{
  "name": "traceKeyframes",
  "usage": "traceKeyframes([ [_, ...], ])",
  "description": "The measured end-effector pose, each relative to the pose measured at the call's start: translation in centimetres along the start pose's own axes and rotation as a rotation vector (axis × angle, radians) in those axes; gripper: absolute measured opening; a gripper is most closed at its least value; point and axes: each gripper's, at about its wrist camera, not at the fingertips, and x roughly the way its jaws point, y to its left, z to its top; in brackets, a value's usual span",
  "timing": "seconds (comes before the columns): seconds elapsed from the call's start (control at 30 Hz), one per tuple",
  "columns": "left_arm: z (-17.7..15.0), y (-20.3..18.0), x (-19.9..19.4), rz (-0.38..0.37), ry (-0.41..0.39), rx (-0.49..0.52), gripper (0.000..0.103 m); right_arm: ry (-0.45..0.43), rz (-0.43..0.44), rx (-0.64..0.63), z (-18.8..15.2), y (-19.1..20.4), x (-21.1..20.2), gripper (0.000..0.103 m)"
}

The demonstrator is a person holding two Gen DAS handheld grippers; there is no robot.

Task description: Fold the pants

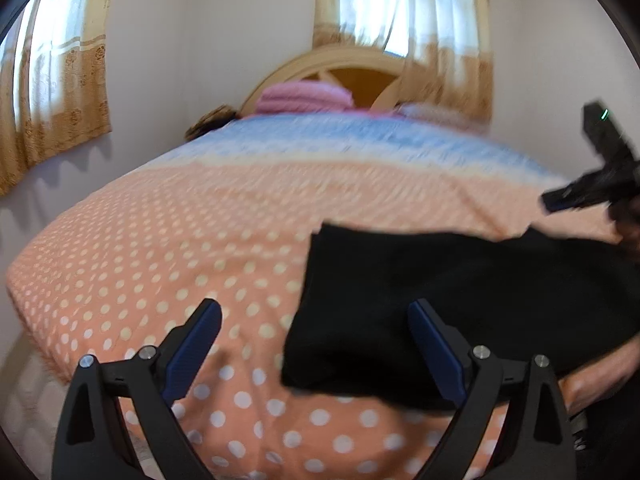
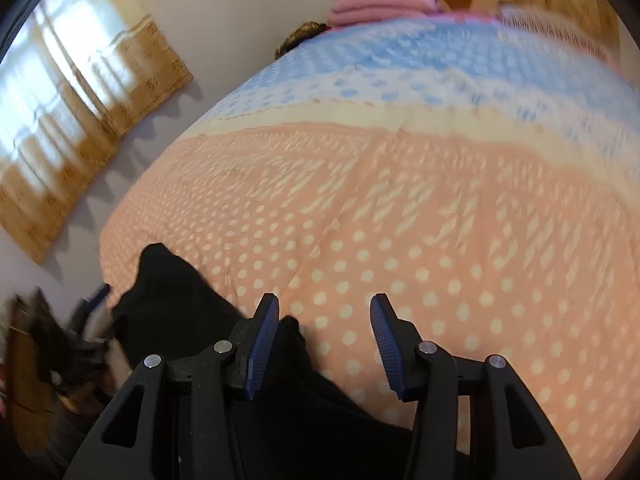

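Observation:
The black pants [image 1: 460, 304] lie folded on the orange polka-dot bedspread [image 1: 168, 248] near the bed's front edge. My left gripper [image 1: 316, 312] is open and empty, held just above the pants' left end; its right finger is over the black cloth. The right gripper shows at the right edge of the left wrist view [image 1: 596, 184], above the pants' far right end. In the right wrist view my right gripper [image 2: 324, 312] is open and empty above the bedspread [image 2: 440, 240], with the pants [image 2: 192, 320] below and to its left.
The bed has a blue band [image 1: 360, 140] toward the wooden headboard [image 1: 352, 68], with pink pillows [image 1: 304, 98] there. Curtained windows [image 1: 52, 92] are on the walls. The bed's left edge [image 1: 24, 280] drops off beside the wall.

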Motion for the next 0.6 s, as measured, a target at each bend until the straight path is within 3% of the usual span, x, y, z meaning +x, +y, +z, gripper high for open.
traceKeyframes([
  [0.1,-1.1,0.4,0.6,-0.01,0.051,0.0,0.098,0.071,0.077,0.035,-0.6,0.3,1.7,0.046],
  [0.13,-1.4,0.6,0.8,-0.02,0.071,-0.007,0.1,0.092,0.069,0.03,-0.8,0.7,2.6,0.038],
  [0.17,-1.8,1.0,0.8,-0.037,0.081,-0.031,0.1,0.111,0.054,0.016,-1.1,1.0,3.2,0.014],
  [0.27,-2.0,1.5,0.6,-0.055,0.086,-0.063,0.1,0.093,0.024,0.006,-0.9,1.6,4.1,0.005],
  [0.43,-1.7,0.6,-0.2,-0.012,0.075,-0.035,0.1,0.071,0.005,0.047,-0.2,0.1,4.3,0.002],
  [0.53,-0.8,-0.2,-1.9,0.022,0.017,-0.009,0.1,0.034,0.022,0.049,-1.2,-0.7,1.7,0.003],
  [0.57,-0.4,-0.7,-2.6,0.024,-0.01,-0.005,0.1,0.011,0.018,0.049,-1.5,-1.2,0.3,0.008],
  [0.6,0.0,-0.9,-2.9,0.021,-0.024,-0.007,0.1,-0.01,0.008,0.047,-1.9,-1.8,-1.1,0.025],
])
